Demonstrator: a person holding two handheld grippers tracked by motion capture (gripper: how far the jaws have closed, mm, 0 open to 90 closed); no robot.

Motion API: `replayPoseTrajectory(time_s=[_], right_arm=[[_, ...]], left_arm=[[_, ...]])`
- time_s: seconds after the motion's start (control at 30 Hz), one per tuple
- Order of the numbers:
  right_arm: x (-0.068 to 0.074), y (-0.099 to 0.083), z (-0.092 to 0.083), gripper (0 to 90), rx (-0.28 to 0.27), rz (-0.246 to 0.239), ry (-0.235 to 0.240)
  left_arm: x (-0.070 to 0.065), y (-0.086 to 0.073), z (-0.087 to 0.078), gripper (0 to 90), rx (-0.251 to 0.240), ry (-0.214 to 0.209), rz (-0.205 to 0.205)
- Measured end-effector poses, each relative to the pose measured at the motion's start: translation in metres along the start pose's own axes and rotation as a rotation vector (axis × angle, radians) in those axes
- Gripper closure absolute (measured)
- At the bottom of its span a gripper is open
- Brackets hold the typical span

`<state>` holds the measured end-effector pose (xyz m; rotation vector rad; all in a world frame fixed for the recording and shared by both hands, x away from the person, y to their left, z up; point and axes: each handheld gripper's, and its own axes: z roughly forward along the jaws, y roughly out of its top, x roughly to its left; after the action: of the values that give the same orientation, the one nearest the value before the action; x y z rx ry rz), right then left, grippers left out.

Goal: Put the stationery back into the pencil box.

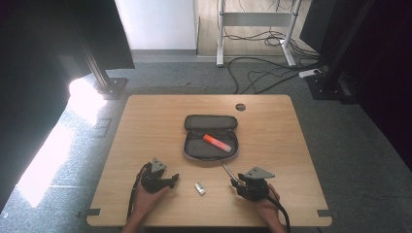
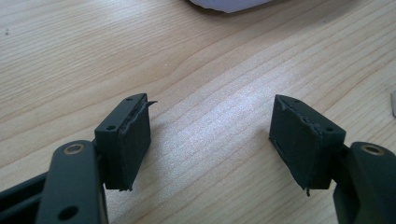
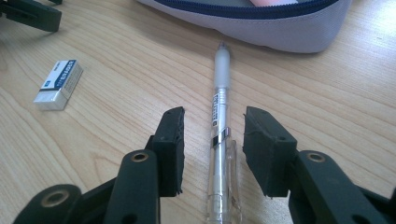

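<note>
**Right tongs straddle the pen beside the pencil case**

The pencil case [image 1: 211,138] lies unzipped at the middle of the table [image 1: 145,116], an orange highlighter [image 1: 216,142] inside it. Just in front of the case's near edge lies a clear pen [image 3: 220,126], its tip pointing at the case and almost reaching it. The right gripper [image 3: 213,135] sits low over the pen with one jaw on each side; the jaws are narrowed but gaps show on both sides, so the pads do not seem to press the barrel. A white eraser [image 3: 59,84] lies in front of the case, off to the pen's left. Farther left of the case's near edge, the left gripper [image 2: 210,135] rests with its jaws spread wide over bare wood.
</note>
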<state>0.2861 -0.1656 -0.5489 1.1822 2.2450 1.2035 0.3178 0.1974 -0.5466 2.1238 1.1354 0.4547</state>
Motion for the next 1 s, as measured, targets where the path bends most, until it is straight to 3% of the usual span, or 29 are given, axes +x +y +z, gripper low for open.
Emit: replayPoseTrajectory(time_s=[0.3,0.8,1.0], right_arm=[[-0.0002,0.0001,0.0025,62.7,0.011,-0.005,-0.015],[0.0053,0.0011,0.0095,68.4,0.049,-0.054,-0.041],[0.0055,0.0013,0.0098,75.3,0.047,-0.057,-0.054]], left_arm=[[-0.0001,0.0006,0.0007,29.2,0.001,0.003,0.001],[-0.0003,0.0006,0.0007,29.2,0.001,0.001,0.001],[-0.0003,0.0007,0.0008,29.1,0.001,0.0,0.001]])
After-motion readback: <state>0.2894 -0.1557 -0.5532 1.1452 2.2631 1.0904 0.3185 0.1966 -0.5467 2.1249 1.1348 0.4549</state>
